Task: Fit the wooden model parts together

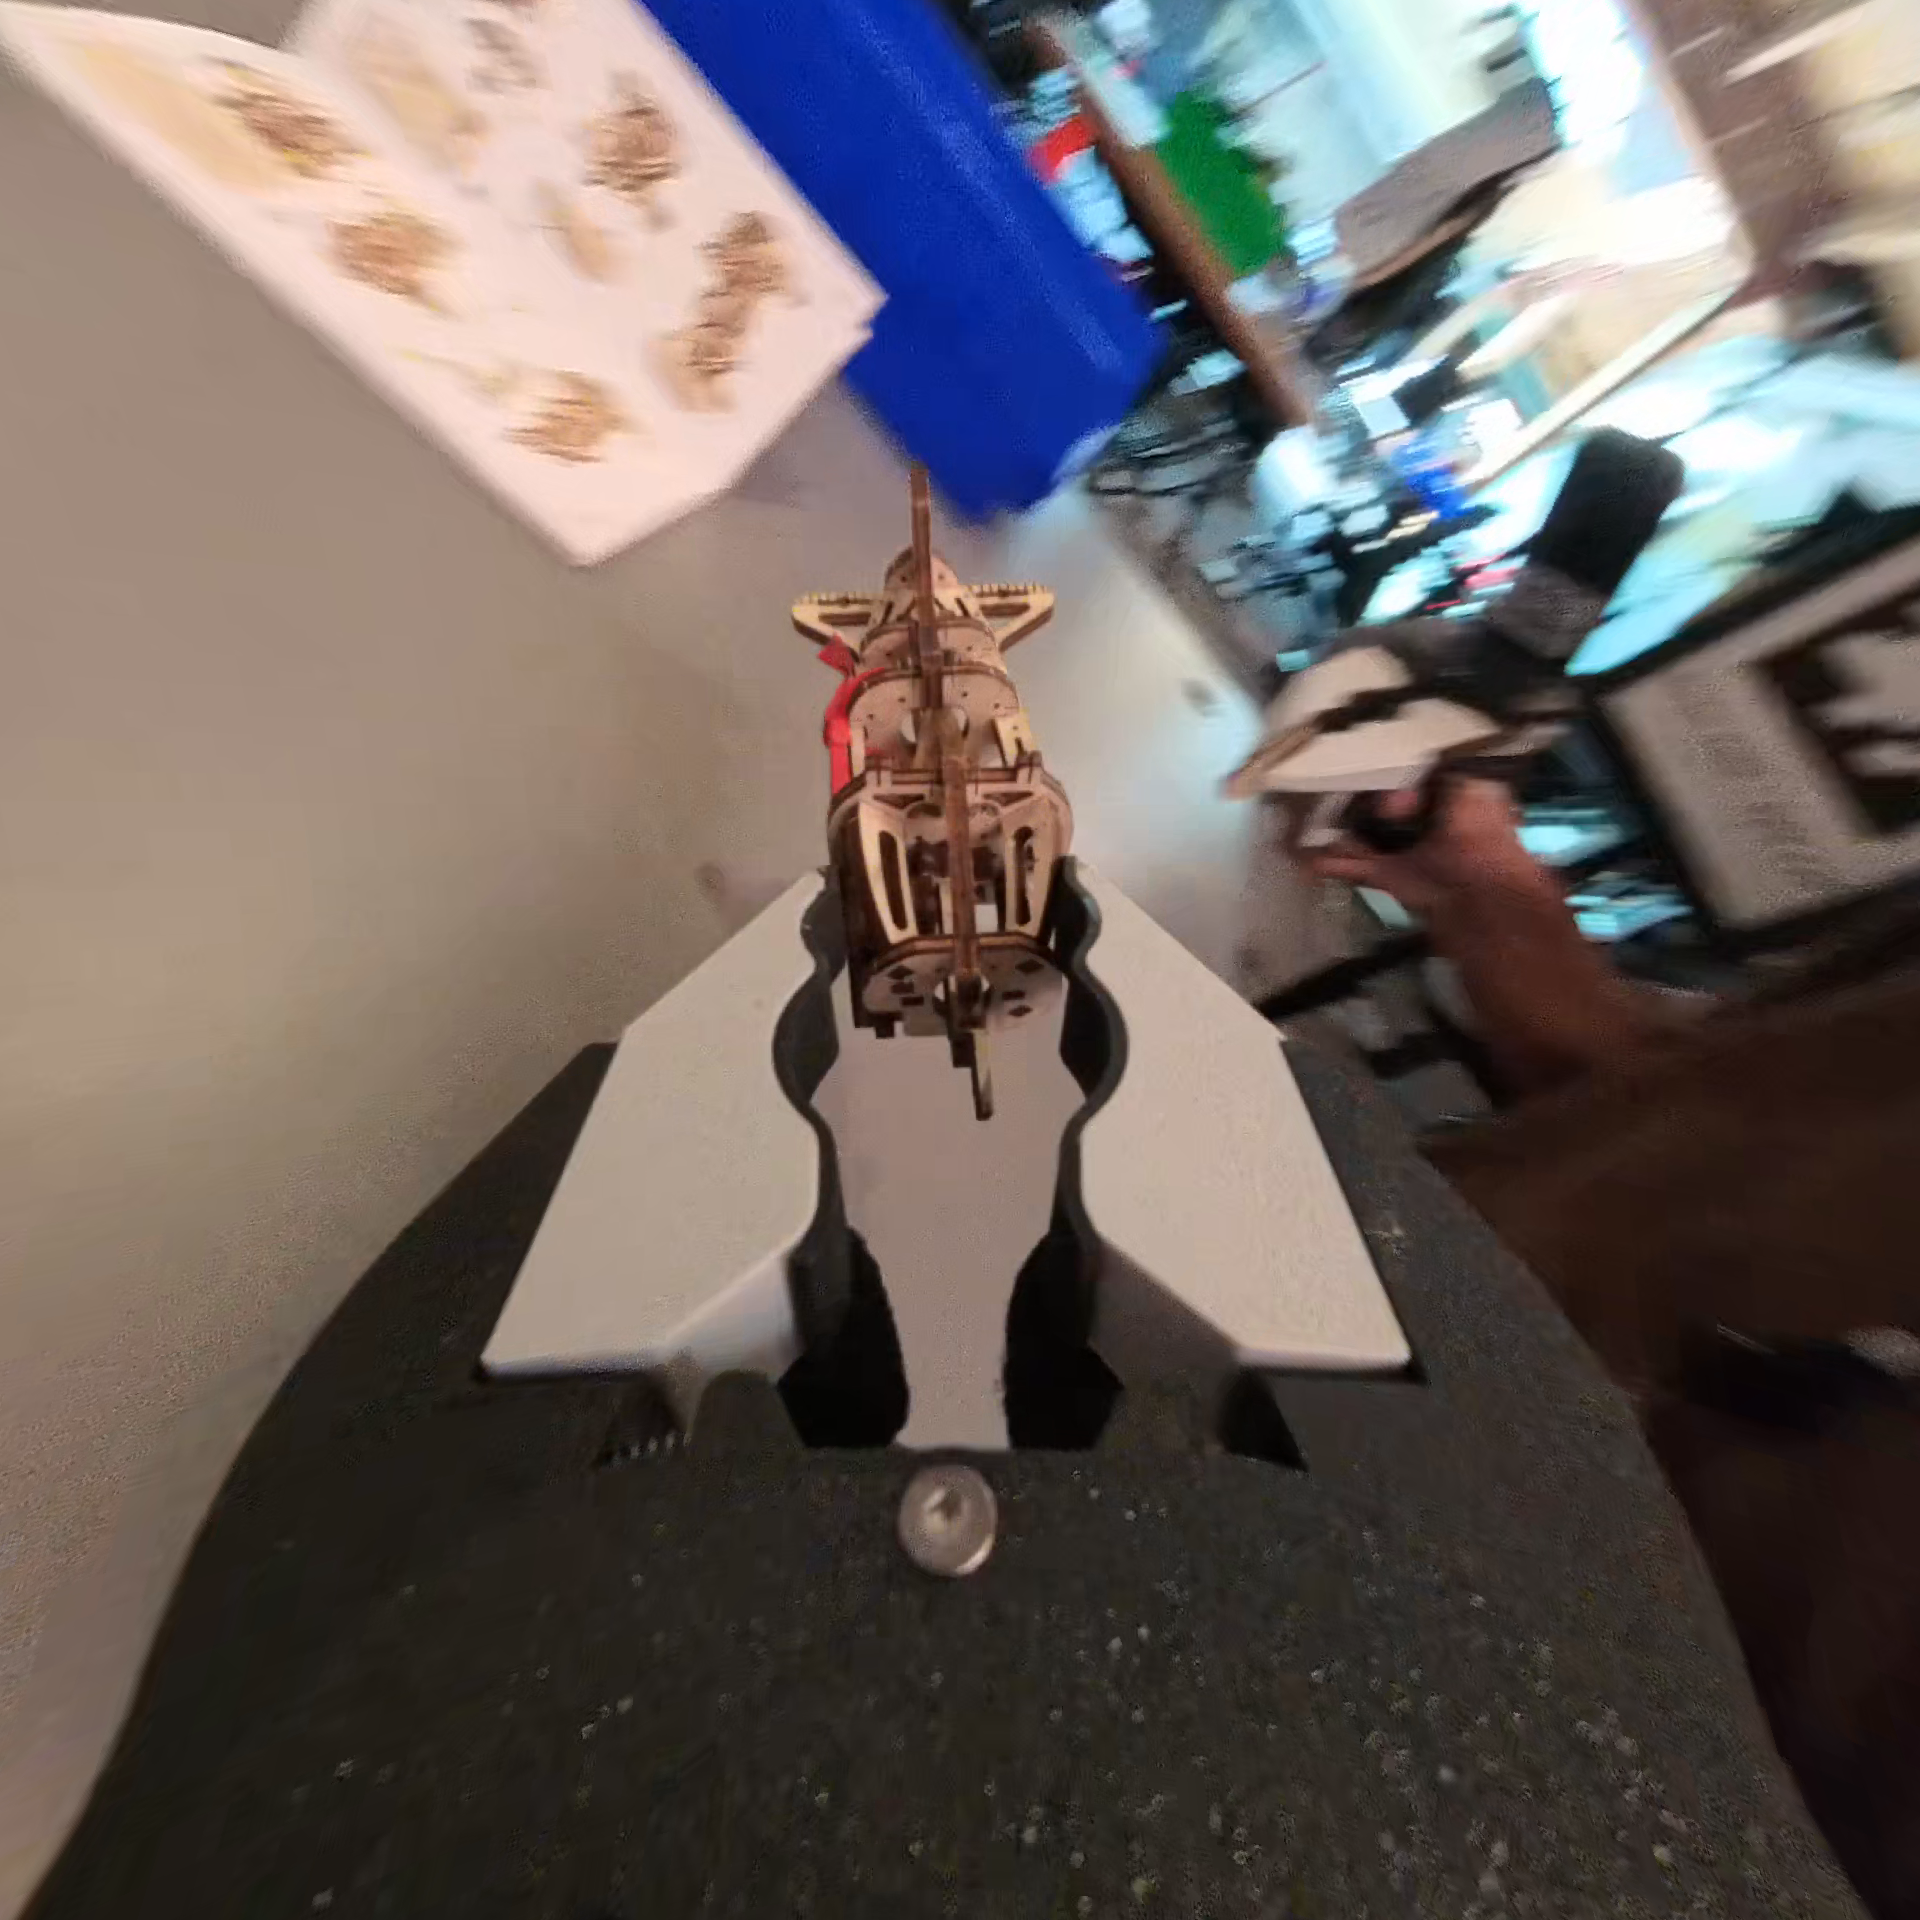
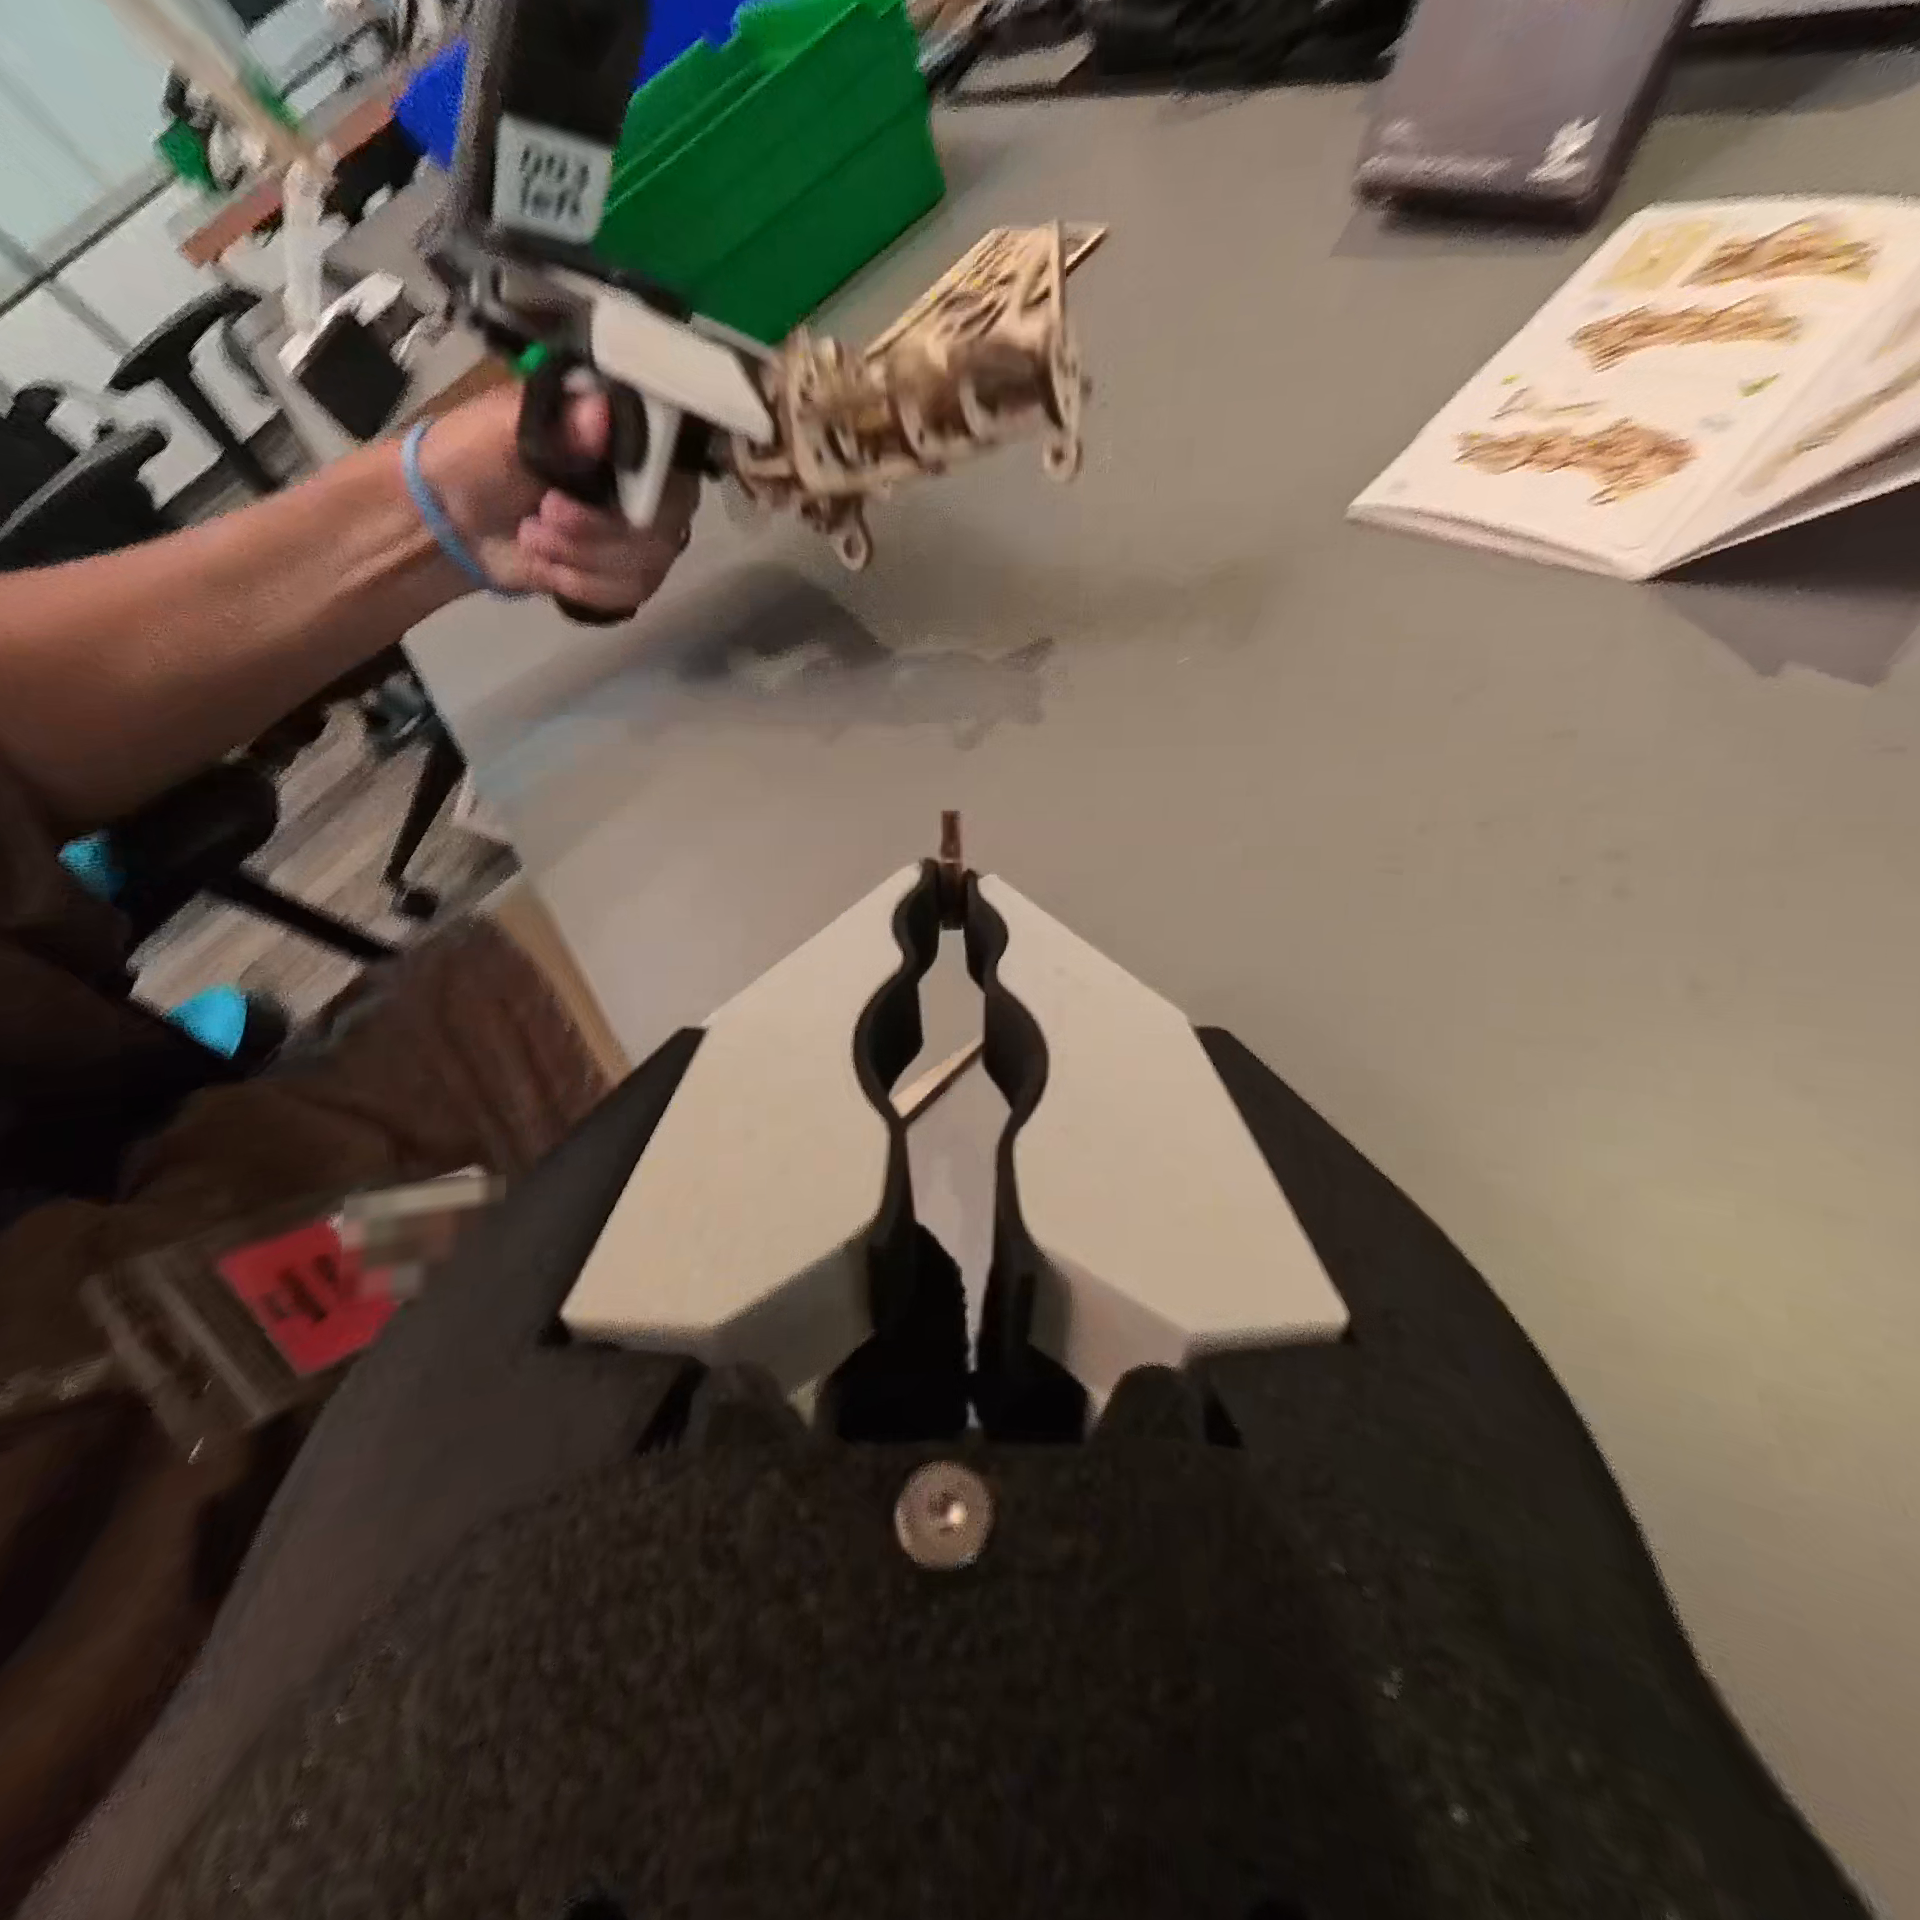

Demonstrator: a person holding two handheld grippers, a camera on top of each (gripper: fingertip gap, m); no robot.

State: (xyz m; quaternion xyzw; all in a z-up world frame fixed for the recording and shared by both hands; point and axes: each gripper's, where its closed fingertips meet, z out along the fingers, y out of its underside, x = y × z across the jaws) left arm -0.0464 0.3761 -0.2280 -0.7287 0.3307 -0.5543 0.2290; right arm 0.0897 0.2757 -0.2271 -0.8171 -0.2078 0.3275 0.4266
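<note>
A grey table (image 2: 1455,831) is lying under a blurred office. One booklet (image 2: 1662,384) is sitting at two o'clock, one green bin (image 2: 769,177) at eleven. The left gripper (image 1: 945,935) is clamping one wooden model (image 1: 935,748) aloft; the right gripper (image 2: 951,883) is pinching one small wooden piece (image 2: 951,836), nearly closed.

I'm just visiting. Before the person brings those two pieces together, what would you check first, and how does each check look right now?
1. Left tool grips the wooden model: ok, held at its near end.
2. Right tool grips the small part: ok, pinched at the tips.
3. Model and part apart, nothing between: ok.
4. Part lined up with its slot: cannot tell, too small and blurred.
5. Table below bare: ok.
6. Booklet open for reference: ok.
</note>
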